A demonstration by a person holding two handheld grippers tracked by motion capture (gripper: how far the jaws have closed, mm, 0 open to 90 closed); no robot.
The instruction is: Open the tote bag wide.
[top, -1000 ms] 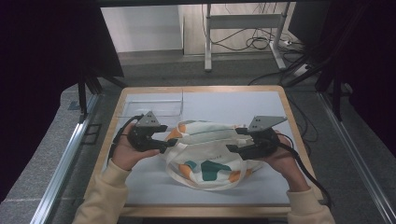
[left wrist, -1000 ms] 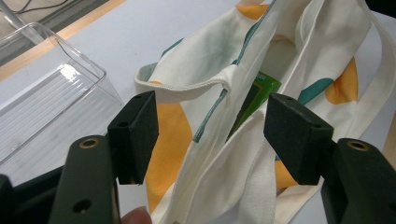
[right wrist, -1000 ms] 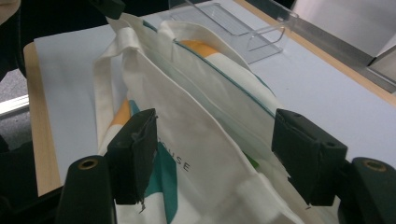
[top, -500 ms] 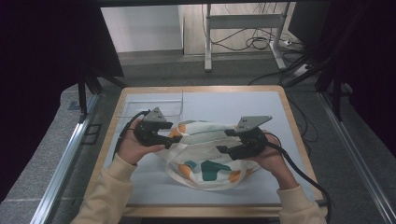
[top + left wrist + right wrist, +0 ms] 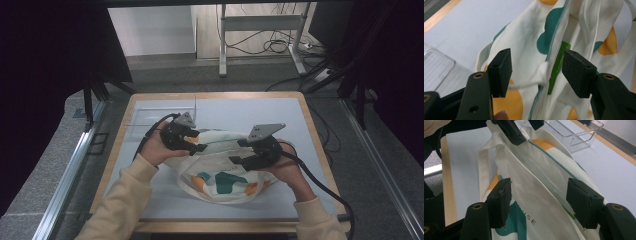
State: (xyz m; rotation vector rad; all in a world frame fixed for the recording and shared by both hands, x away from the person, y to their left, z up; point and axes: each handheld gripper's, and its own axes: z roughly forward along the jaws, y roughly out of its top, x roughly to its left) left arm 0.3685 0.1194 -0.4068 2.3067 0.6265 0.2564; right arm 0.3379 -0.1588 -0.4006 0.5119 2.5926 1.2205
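Observation:
A white cloth tote bag (image 5: pixel 225 185) with teal and orange shapes lies on the pale table mat. My left gripper (image 5: pixel 200 145) is at the bag's left top. Its jaws straddle the teal-piped rim (image 5: pixel 554 30), a white cord (image 5: pixel 524 86) and a green item (image 5: pixel 557 65) inside the bag. They have just been closing, but the pads stand clear of the cloth. My right gripper (image 5: pixel 239 152) comes from the right. Its jaws (image 5: pixel 540 203) also have just been closing and stand around the bag's (image 5: pixel 544 170) upper fold without pressing it. The left gripper (image 5: pixel 524 127) faces them.
A clear plastic tray (image 5: pixel 150 120) sits at the back left of the mat, also seen as a clear tray (image 5: pixel 574 135) beyond the bag. The table's wooden rim (image 5: pixel 115 150) frames the mat. Cables trail from both grippers toward the person.
The left hand has moved right along the bag's top toward the middle. The right hand has shifted slightly left. The two grippers now stand closer together over the bag's opening.

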